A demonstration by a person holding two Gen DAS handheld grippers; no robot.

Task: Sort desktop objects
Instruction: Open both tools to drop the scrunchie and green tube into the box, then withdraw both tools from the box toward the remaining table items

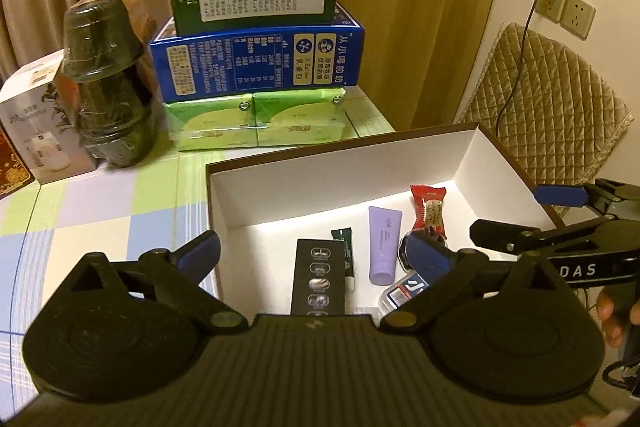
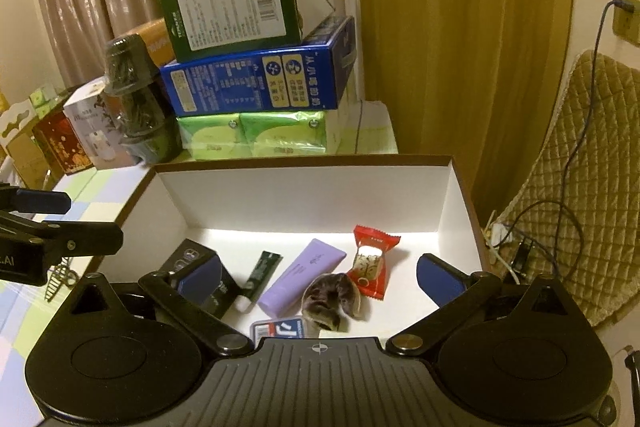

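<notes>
Both grippers, left [image 1: 316,259] & right [image 2: 320,277], were spread wide w/ nothing held. Purple tube [image 2: 302,277] in white box [image 2: 304,197] looked light, squashy; prob best pinched across its middle.

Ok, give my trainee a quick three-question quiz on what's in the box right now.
1. True or false: the purple tube lies inside the white box.
2. Which lies right of the purple tube in the right wrist view? A) red snack packet B) green tube C) black box
3. Fill in: both the left gripper and the right gripper are ____, holding nothing.

Key: 1 true; 2 A; 3 open.
</notes>
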